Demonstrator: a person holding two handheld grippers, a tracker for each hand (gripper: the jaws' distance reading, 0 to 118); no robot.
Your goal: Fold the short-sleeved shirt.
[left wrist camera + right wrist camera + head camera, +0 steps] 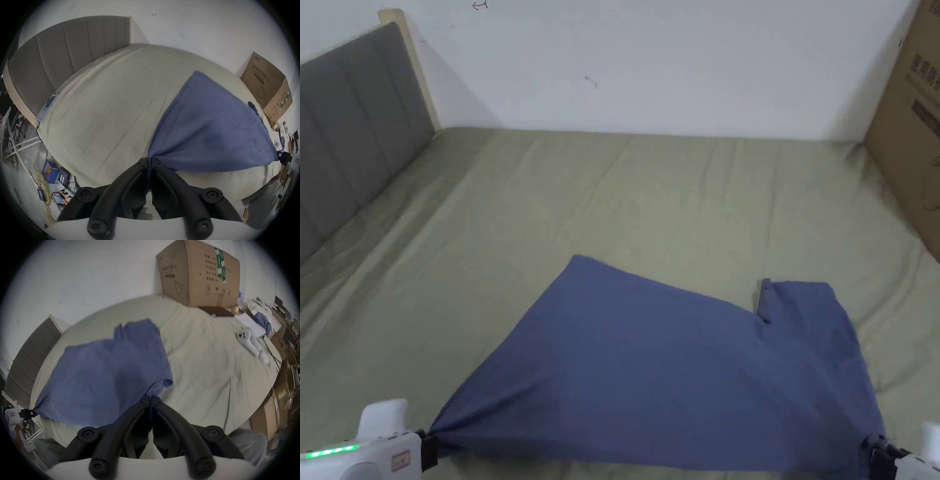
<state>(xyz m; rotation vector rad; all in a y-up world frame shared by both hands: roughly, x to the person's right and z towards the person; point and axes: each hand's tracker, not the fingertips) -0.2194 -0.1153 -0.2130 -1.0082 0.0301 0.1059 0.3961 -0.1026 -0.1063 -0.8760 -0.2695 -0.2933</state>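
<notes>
Now both grippers, left [149,160] and right [151,397], pinch the soft, floppy shirt [650,375] by its near corners, a good hold.

place: bedroom | evidence: bed [675,187], padded headboard [356,125], cardboard box [912,137] alongside

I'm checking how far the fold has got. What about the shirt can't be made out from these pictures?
- Collar and left sleeve of the blue shirt: not visible in the head view; only one sleeve shows.
- Corner held by the right tongs: cut off by the head view's edge.
- Hem near the right tongs: motion-blurred in the right gripper view.
- Underside: hidden against the bed sheet.
</notes>
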